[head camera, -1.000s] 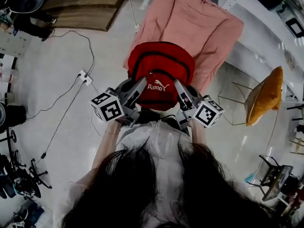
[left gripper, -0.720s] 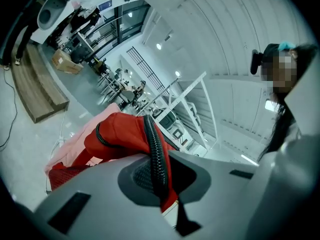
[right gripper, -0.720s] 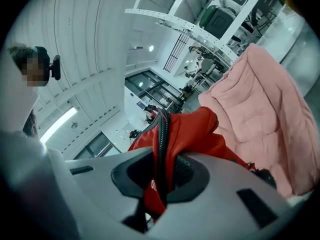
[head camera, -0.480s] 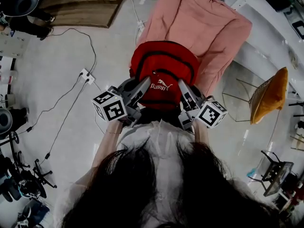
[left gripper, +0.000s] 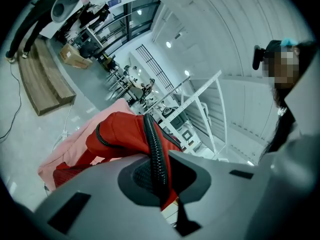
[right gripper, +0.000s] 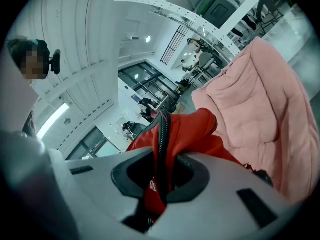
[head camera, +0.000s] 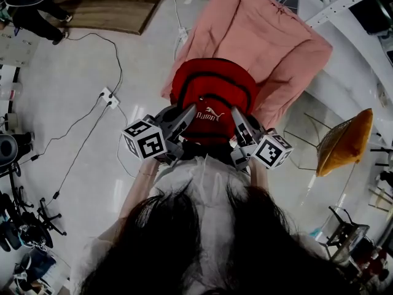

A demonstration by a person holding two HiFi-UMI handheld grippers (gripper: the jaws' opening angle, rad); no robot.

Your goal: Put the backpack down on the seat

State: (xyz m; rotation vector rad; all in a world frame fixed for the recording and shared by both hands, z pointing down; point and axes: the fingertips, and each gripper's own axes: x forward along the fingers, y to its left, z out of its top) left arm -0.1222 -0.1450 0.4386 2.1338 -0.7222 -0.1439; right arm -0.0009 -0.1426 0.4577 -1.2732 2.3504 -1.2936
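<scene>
A red backpack (head camera: 212,97) with black zips hangs in the air over the near end of a pink padded seat (head camera: 258,39). My left gripper (head camera: 187,114) is shut on the backpack's left side, a black ribbed edge (left gripper: 152,154) pinched between its jaws. On the other side my right gripper (head camera: 236,117) is shut on the backpack (right gripper: 187,134) as well, with red fabric and a black edge between the jaws. The pink seat (right gripper: 260,114) lies just beyond the bag in the right gripper view, and it shows under the backpack (left gripper: 125,134) in the left gripper view too.
A power strip (head camera: 108,98) with trailing cables lies on the pale floor to the left. A wooden bench (head camera: 104,5) stands at the back left. A yellow wire chair (head camera: 344,143) is at the right, white shelving (head camera: 344,5) behind the seat.
The backpack and both grippers have moved a little further over the pink seat; both grips hold as before.
</scene>
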